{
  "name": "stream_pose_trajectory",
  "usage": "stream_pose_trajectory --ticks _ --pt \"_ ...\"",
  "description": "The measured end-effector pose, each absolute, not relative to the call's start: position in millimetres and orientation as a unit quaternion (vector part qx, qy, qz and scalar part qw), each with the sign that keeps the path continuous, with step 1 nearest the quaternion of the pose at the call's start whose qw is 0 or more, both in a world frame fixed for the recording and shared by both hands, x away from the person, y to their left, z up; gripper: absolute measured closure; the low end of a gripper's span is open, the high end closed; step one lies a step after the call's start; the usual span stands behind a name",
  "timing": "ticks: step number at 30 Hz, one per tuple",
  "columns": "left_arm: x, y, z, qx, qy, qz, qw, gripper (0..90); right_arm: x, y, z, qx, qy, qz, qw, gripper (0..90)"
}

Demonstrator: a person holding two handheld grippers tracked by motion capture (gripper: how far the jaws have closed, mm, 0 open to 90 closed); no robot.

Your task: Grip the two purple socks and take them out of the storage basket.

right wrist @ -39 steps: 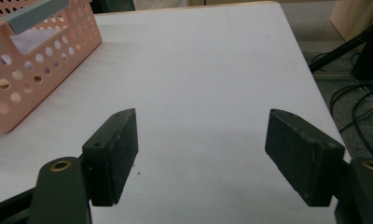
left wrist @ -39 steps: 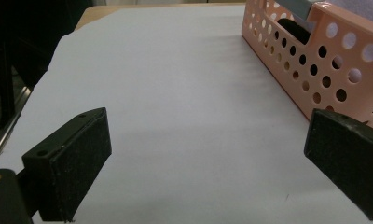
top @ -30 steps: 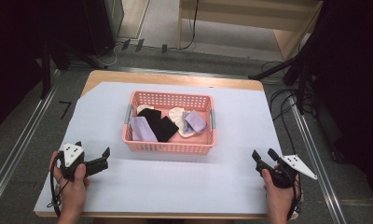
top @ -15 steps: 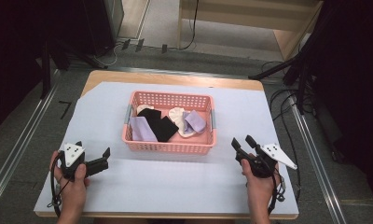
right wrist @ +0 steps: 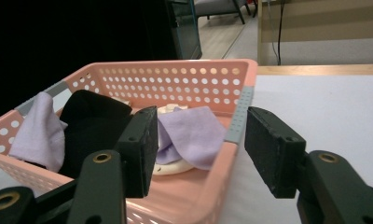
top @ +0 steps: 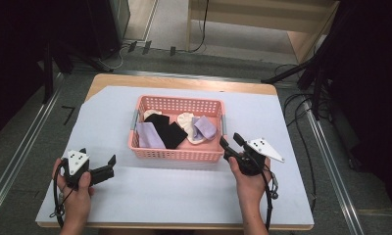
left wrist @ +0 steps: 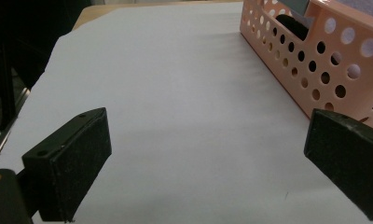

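Change: the right claw (top: 231, 142) has moved in from the surface's right edge to the basket's (top: 177, 154) right front corner; one second ago it lay well to the right of the basket, near the person's side.
Unchanged: the left claw (top: 110, 164) stays where it was, in front of the basket's left front corner; the basket and its cloths have not shifted.
Basket: pink, perforated, set near the middle of the white-covered surface (top: 174, 196); its long axis runs left to right across the surface, open side up.
Basket contents: a lilac cloth (top: 149, 136) at the left end, a black cloth (top: 165, 129) beside it toward the middle, a cream piece (top: 188, 122) and a second lilac cloth (top: 205, 127) at the right end (how they overlap underneath is hidden).
Right claw state: spread, nothing between its jaws; in the right gripper view (right wrist: 198, 140) the jaws straddle the basket's grey-trimmed right rim (right wrist: 238, 116), apart from it, pointing over the basket toward the second lilac cloth (right wrist: 194, 135).
Left claw state: spread wide, empty; in the left gripper view (left wrist: 208, 177) it points along the bare surface (left wrist: 175, 93) with the basket wall (left wrist: 324, 60) just beside one jaw.
Hands: the left hand (top: 76, 193) and right hand (top: 250, 183) each grip a tool in front of the basket.
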State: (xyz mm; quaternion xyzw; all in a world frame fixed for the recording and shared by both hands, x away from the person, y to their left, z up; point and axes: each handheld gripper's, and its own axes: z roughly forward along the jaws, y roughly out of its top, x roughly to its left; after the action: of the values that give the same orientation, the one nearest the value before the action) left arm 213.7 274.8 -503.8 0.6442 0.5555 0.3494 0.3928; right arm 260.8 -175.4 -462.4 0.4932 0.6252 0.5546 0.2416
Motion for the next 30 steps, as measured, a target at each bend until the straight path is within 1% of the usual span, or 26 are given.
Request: stream_pose_trajectory --ticks 3,11,13,14,15,16,23,30 --pt "213.6 274.8 -503.8 0.644 0.556 0.349 0.393 1.3 264.0 -164.9 -460.6 0.487 0.633 0.552 0.239 44.0" --pt "213.6 274.8 -503.8 0.645 0.555 0.348 0.393 1.3 269.6 -143.3 -459.1 0.477 0.646 0.544 0.244 45.7" --pt "213.6 274.8 -503.8 0.645 0.555 0.348 0.394 1.3 270.3 -138.5 -458.0 0.474 0.648 0.545 0.243 46.4" --pt "213.6 274.8 -503.8 0.645 0.555 0.348 0.394 1.3 271.3 -133.0 -457.0 0.473 0.65 0.543 0.242 49.0" --pt "213.6 274.8 -503.8 0.645 0.555 0.348 0.394 1.3 271.3 -133.0 -457.0 0.473 0.65 0.543 0.242 49.0" --pt "213.6 274.9 -503.8 0.645 0.555 0.347 0.393 1.3 272.8 -127.6 -456.4 0.472 0.652 0.538 0.25 51.6" --pt "213.6 274.9 -503.7 0.645 0.555 0.347 0.394 1.3 277.7 -119.3 -457.7 0.487 0.644 0.529 0.263 52.3" --pt "213.5 275.1 -503.5 0.647 0.555 0.346 0.393 1.3 280.4 -105.8 -456.9 0.474 0.655 0.538 0.239 51.3"
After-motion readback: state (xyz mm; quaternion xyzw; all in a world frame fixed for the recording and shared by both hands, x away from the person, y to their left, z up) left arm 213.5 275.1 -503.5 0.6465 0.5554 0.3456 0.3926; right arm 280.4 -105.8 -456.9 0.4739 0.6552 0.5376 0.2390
